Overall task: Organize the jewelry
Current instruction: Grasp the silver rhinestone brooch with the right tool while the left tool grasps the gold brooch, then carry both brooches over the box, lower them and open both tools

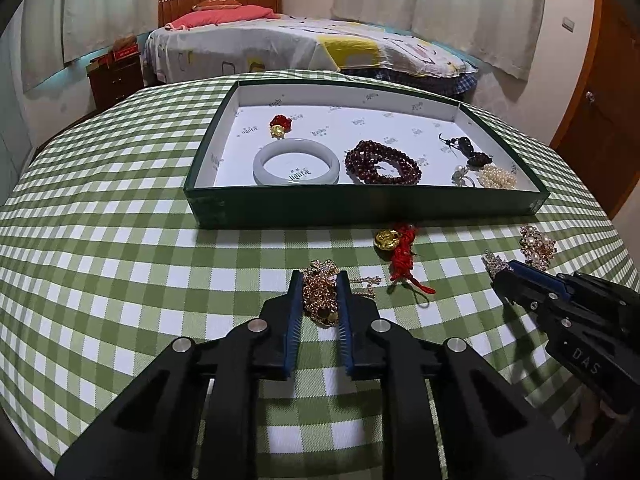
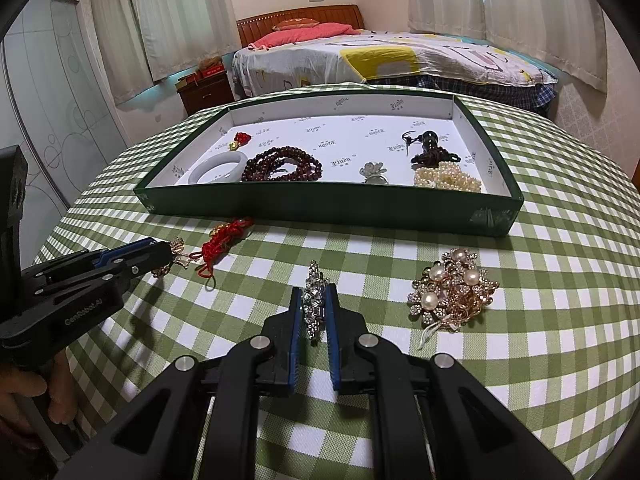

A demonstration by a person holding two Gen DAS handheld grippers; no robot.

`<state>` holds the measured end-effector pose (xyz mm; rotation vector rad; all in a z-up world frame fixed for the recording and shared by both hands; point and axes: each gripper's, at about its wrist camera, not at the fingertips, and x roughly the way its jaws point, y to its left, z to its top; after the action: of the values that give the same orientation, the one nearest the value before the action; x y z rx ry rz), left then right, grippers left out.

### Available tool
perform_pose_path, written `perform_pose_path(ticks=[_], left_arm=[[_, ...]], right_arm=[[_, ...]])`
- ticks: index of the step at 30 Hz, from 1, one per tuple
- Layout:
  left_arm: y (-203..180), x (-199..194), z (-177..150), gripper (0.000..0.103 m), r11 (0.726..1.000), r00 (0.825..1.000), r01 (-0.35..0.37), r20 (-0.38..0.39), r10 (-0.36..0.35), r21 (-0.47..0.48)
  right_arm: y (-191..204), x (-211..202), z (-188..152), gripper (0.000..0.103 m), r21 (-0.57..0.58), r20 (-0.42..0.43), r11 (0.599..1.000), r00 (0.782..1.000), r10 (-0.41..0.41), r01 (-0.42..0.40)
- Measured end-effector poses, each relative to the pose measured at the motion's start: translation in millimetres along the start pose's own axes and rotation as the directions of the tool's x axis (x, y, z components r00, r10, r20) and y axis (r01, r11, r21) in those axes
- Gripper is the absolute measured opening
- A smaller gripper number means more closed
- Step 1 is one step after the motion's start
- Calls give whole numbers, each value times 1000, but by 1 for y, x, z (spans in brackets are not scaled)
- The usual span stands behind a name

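While six pieces already lie in the tray [image 1: 212,204], left tongs [image 1: 319,294] pinch the gold chain [image 1: 320,300], right tongs [image 2: 313,308] the crystal brooch [image 2: 314,300]; red charm [image 1: 402,256] at twelve o'clock and pearl brooch [image 2: 452,292] remain on the worktop [image 1: 120,280].

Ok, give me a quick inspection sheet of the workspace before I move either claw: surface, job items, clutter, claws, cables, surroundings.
Surface: green checked tablecloth, flat.
Job's things: green tray holds a white bangle, dark red beads, pearl strand, a dark tasselled charm, a small red-and-gold charm and a silver ring. Loose on the cloth: red-cord gold charm, pearl brooch.
Clutter: nothing seen.
Claws: left claw is closed around a gold chain piece; right claw is closed around a rhinestone piece.
Cables: nothing seen.
Surroundings: bed, curtains, nightstand.
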<state>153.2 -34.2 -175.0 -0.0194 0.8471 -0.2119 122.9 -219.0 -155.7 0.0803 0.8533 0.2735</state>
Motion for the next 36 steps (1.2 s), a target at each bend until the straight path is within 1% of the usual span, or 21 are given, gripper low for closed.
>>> perform_pose_path(ticks=[19,36], left_arm=[[3,-25,5,15,1000,999,-25,48,25,2],[1,-58,15,15,1000,992,-20,122,20,1]], right_arm=[[3,-8,0,12,3,23,1000,1000,1,-1],[12,-38,10,12,-14,94,1000,996,-6,7]])
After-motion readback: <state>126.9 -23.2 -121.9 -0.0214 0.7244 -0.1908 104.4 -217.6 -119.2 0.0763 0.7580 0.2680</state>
